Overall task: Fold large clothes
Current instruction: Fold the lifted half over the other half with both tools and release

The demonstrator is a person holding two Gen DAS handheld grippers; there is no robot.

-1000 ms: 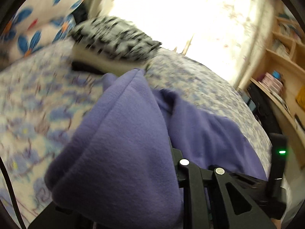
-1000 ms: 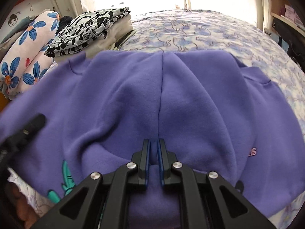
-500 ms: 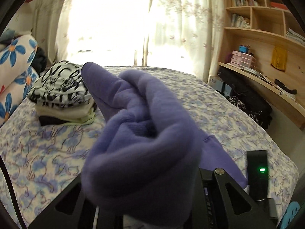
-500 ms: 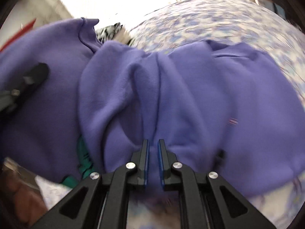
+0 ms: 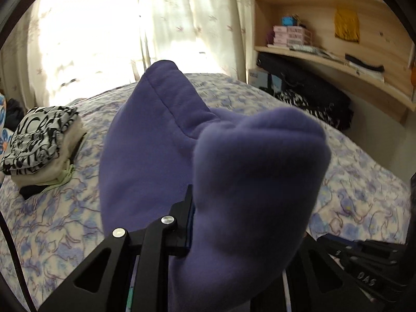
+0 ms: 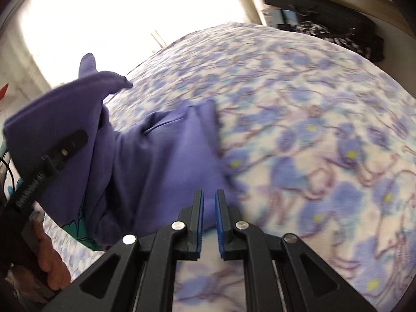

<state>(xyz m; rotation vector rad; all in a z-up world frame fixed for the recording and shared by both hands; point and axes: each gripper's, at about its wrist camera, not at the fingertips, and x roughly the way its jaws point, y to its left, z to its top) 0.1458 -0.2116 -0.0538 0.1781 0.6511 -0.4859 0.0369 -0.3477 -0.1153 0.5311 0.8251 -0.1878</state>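
A large purple fleece sweatshirt [image 5: 234, 171] hangs bunched over my left gripper [image 5: 192, 208], which is shut on it and holds it up above the bed; only the left finger shows, the right one is buried in cloth. In the right wrist view the sweatshirt [image 6: 161, 156] trails from the left gripper's black body [image 6: 44, 166] down onto the bed. My right gripper [image 6: 209, 202] holds nothing, its blue-padded jaws a narrow gap apart just above the flowered bedspread [image 6: 312, 143], beside the sweatshirt's right edge.
A stack of folded clothes with a black-and-white top [image 5: 39, 140] lies on the bed [image 5: 52, 221] at the left. Curtained window behind. Wooden shelves [image 5: 325, 57] and dark bags [image 5: 306, 91] stand at the right. The person's hand [image 6: 49, 260] shows at lower left.
My right gripper has let go of the sweatshirt and opened slightly, swinging right over bare bedspread. My left gripper has lifted the bunched sweatshirt higher.
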